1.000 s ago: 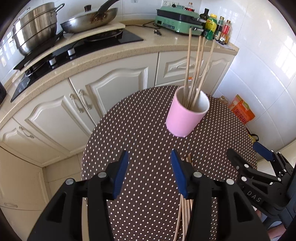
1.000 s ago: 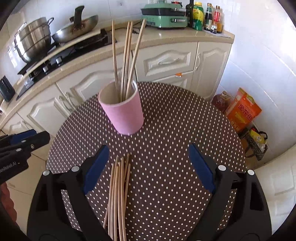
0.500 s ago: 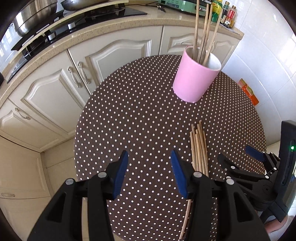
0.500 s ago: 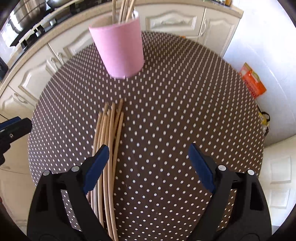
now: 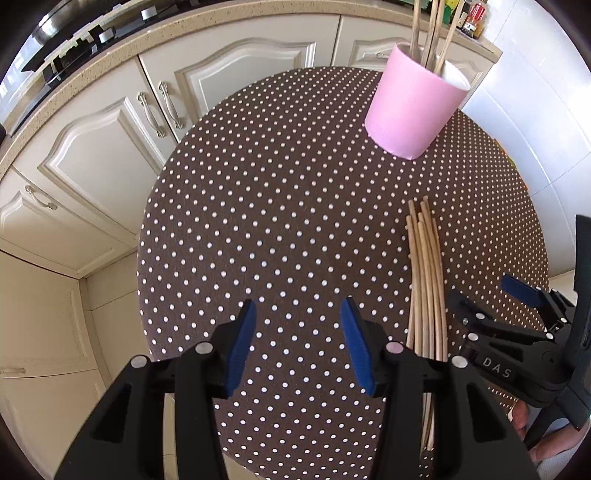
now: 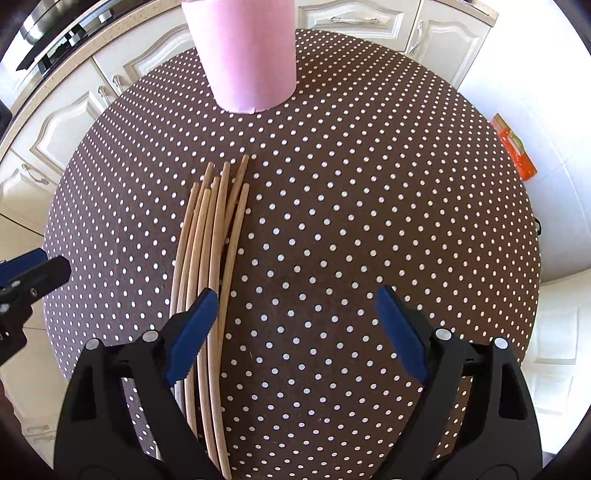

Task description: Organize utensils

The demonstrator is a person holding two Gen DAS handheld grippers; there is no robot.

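Loose chopsticks (image 6: 207, 251): a bundle of long, thin, pale wooden sticks lying flat and roughly parallel on the bench (image 6: 351, 221), tips fanned slightly toward the cup; near ends run under the right hand-held gripper's left finger.
Pink cup (image 5: 413, 110): upright at the far side of the bench, already holding several sticks (image 5: 436, 33) that lean against its rim; well apart from the bundle.
Left hand-held gripper (image 5: 297, 343): jaws parted, nothing between them; hovers over bare cloth just left of the bundle.
Right hand-held gripper (image 6: 295, 332): jaws spread wide, empty; left finger sits over the bundle, the gap lies mostly to its right.
Handling, judged: sticks look light and stiff, smooth and round, so likely to roll and to slip or pivot in the pads; not fragile under a moderate pinch.
Grip point, judged: around mid-length, or a little toward the near ends, across the stick axis, so a stick hangs balanced and its tip can be steered into the cup.
Count per pick, judged: one or two; a full bundle would likely splay out of the pads.
Surface: dotted cloth, probably some friction, though the sticks lie too low for an easy pinch; fingertips must straddle closely.
Risk, judged: the cup looks light, and long leaning sticks could tip it if knocked on insertion.
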